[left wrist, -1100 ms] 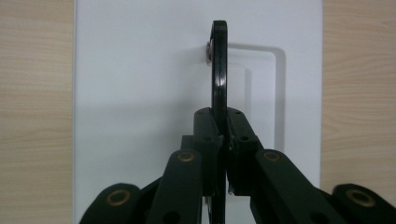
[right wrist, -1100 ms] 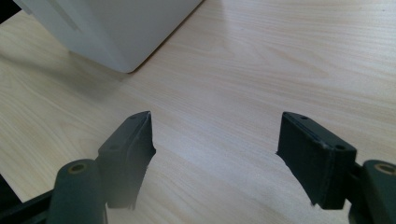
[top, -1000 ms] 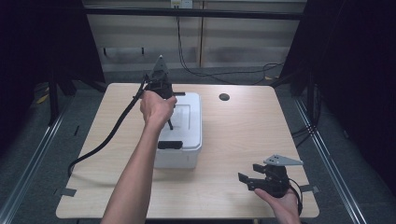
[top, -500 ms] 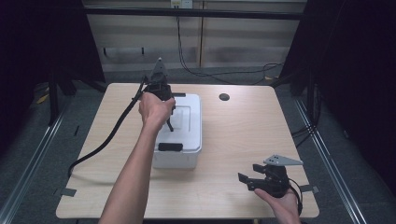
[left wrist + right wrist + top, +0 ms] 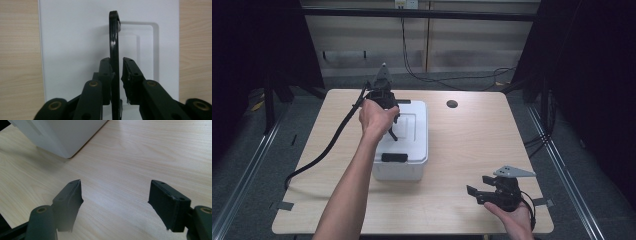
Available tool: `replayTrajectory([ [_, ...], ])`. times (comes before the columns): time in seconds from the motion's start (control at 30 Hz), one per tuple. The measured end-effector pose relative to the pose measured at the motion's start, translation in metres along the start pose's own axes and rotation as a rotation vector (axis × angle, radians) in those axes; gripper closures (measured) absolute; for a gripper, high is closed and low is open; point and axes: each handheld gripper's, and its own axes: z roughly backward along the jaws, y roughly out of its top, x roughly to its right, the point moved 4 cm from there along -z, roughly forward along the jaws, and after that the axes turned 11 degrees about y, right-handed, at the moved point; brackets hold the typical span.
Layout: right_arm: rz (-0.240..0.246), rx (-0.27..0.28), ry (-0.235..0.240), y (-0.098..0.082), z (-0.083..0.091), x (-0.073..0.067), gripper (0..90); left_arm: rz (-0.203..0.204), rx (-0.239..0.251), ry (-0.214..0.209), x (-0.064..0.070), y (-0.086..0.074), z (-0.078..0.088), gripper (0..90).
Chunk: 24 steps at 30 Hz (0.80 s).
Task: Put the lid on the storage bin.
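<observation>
Very little has changed over the last second. In the high view the left hand point(image 5: 374, 117) stays above the far half of the white box point(image 5: 414, 150), shifted only a touch toward 6 o'clock. The right gripper point(image 5: 477, 192) has not left its spot near the table's point(image 5: 472, 135) near-right corner, at about 4 o'clock from the box. The likely meaning is that the grasp is already made and the pull or lift has not yet begun, so the work sits at the holding stage.

In the left gripper view, the left gripper point(image 5: 117, 67) has its jaws drawn narrow around a thin black handle point(image 5: 114, 32). One jaw presses against the handle and the other sits a sliver off it. The handle rises from the lid of the box, and the lid's sunken rectangular panel lies behind it and toward 3 o'clock.

The handle is seen edge-on as a slim upright strip. In that view its long axis runs from 6 to 12 o'clock and its rounded free end points to 12. The box's own long axis runs 12 to 6 across the table in the high view, with a black latch point(image 5: 394, 158) at its near end.

In the right gripper view the right gripper's jaws are spread wide over bare wood, holding nothing, and a corner of the box shows at 11 o'clock.
</observation>
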Motion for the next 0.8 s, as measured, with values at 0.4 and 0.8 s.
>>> replayTrajectory([
  [0.4, 0.003, -0.009, 0.000, 0.000, -0.001, -0.001, 26.4, -0.038, 0.024, -0.015, -0.003, 0.000, 0.001, 54.9],
  [0.8, 0.007, -0.016, 0.002, 0.000, -0.002, -0.001, 26.4, -0.122, 0.070, -0.047, -0.020, 0.001, 0.011, 27.5],
])
